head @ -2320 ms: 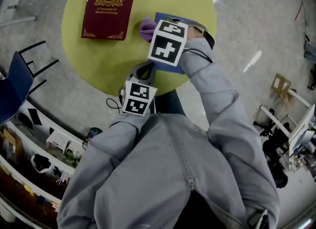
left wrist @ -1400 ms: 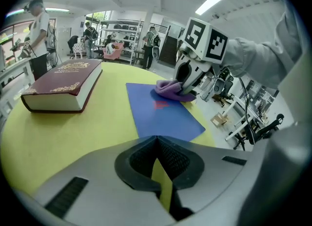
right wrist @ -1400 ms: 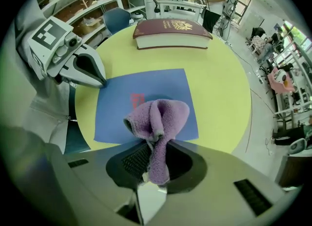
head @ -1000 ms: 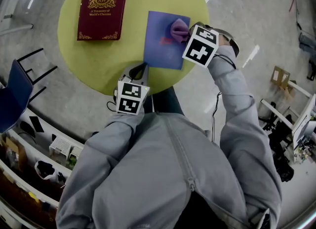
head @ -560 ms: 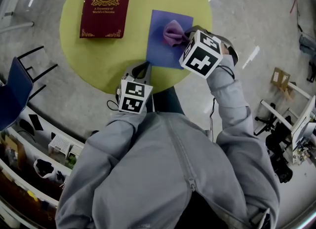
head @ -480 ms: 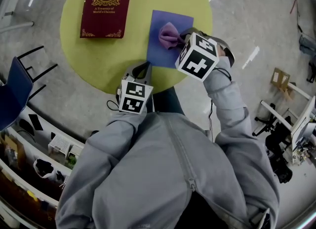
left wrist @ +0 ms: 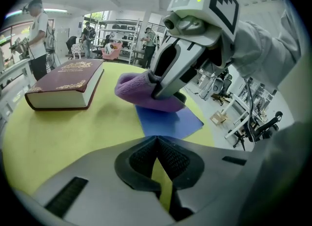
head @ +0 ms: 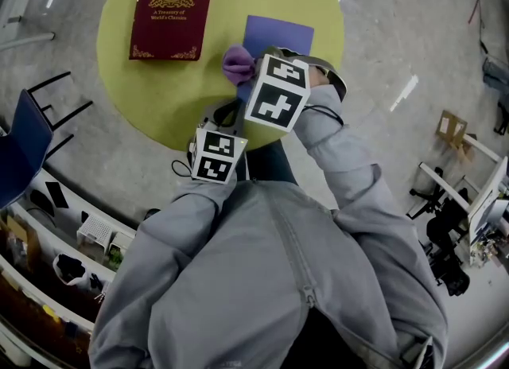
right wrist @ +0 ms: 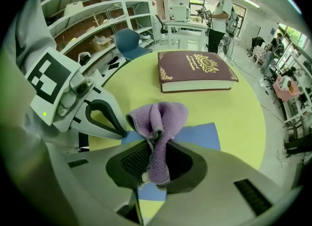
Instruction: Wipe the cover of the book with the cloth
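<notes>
A maroon hardback book point(head: 172, 9) with gold print lies closed at the far left of the round yellow-green table point(head: 151, 89); it also shows as the book point(left wrist: 68, 81) and the book point(right wrist: 195, 69). My right gripper point(head: 248, 69) is shut on a bunched purple cloth point(head: 237, 64), just right of the maroon book's near corner. The cloth point(right wrist: 158, 120) hangs between the jaws over the left edge of a thin blue book or sheet point(head: 280, 35). My left gripper point(head: 229, 113) is shut on nothing at the table's near edge, close behind the cloth point(left wrist: 146, 91).
The blue sheet point(left wrist: 168, 122) lies flat to the right of the maroon book. A blue chair point(head: 20, 141) stands left of the table, and shelves point(head: 71, 240) run along the lower left. People stand far off in the room point(right wrist: 217, 10).
My right gripper has carried the cloth leftward across the blue sheet, from its right side to its left edge, nearer the maroon book. The left gripper has stayed put.
</notes>
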The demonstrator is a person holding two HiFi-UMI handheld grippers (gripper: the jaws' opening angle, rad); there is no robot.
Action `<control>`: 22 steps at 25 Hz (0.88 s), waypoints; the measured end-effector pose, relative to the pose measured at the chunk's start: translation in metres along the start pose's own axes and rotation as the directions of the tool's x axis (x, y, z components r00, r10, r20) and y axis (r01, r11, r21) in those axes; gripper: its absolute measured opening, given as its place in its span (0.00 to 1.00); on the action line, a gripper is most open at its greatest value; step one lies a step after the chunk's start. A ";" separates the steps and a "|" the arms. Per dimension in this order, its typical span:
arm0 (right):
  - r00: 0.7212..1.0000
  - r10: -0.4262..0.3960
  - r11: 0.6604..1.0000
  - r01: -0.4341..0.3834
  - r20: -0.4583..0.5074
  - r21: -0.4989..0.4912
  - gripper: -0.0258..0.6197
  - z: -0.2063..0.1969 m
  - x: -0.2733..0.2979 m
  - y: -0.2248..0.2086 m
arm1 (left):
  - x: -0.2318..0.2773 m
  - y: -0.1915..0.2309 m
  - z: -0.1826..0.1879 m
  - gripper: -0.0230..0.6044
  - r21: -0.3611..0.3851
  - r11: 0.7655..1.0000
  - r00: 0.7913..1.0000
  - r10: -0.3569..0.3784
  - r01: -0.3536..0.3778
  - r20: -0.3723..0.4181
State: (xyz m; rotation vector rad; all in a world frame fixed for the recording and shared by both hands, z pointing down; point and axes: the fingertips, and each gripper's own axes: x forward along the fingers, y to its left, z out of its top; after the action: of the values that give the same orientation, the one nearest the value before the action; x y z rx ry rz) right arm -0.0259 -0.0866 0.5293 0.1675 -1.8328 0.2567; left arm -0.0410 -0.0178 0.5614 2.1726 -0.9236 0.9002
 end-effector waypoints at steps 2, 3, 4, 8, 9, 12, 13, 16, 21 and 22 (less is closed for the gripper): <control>1.000 0.004 1.000 -0.004 -0.022 -0.014 0.19 0.001 0.007 -0.002 | 0.001 0.000 0.000 0.06 0.001 1.000 1.000 0.002 -0.002 0.001; 0.999 0.007 1.000 -0.007 -0.036 -0.021 0.19 0.000 0.010 -0.002 | 0.001 0.000 0.000 0.06 0.000 1.000 1.000 0.003 -0.003 0.001; 0.999 0.011 1.000 -0.012 -0.047 -0.026 0.19 -0.001 0.014 -0.002 | 0.001 0.000 0.000 0.06 0.000 1.000 1.000 0.003 -0.003 0.000; 0.998 0.031 0.999 -0.033 -0.062 -0.028 0.19 -0.004 0.018 -0.001 | 0.000 -0.001 0.000 0.06 0.005 1.000 1.000 0.008 -0.008 0.003; 0.997 0.034 0.999 -0.036 -0.064 -0.031 0.19 -0.004 0.018 -0.001 | 0.000 -0.001 0.000 0.06 0.004 1.000 1.000 0.009 -0.010 0.005; 0.997 0.036 0.998 -0.039 -0.074 -0.038 0.19 -0.012 0.017 -0.001 | 0.000 -0.002 0.000 0.06 0.001 1.000 1.000 0.009 -0.009 0.005; 0.996 0.038 0.999 -0.041 -0.078 -0.035 0.19 -0.015 0.016 -0.001 | 0.000 -0.002 0.000 0.06 0.001 1.000 1.000 0.009 -0.009 0.004; 0.995 0.048 0.999 -0.050 -0.083 -0.019 0.19 -0.027 0.014 -0.002 | 0.000 -0.001 0.000 0.06 0.001 1.000 1.000 0.013 -0.013 0.004; 0.994 0.042 0.999 -0.043 -0.103 -0.005 0.19 -0.049 0.009 -0.002 | 0.000 -0.002 0.000 0.06 0.002 1.000 1.000 0.014 -0.014 0.006; 0.993 0.040 0.999 -0.040 -0.107 -0.002 0.19 -0.053 0.008 -0.003 | 0.000 -0.001 -0.001 0.06 0.002 1.000 1.000 0.015 -0.015 0.006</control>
State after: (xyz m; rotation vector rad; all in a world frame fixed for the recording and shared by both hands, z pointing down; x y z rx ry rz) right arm 0.0217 -0.0751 0.5513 0.1120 -1.7312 0.2843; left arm -0.0401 -0.0165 0.5614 2.1739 -0.9433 0.9026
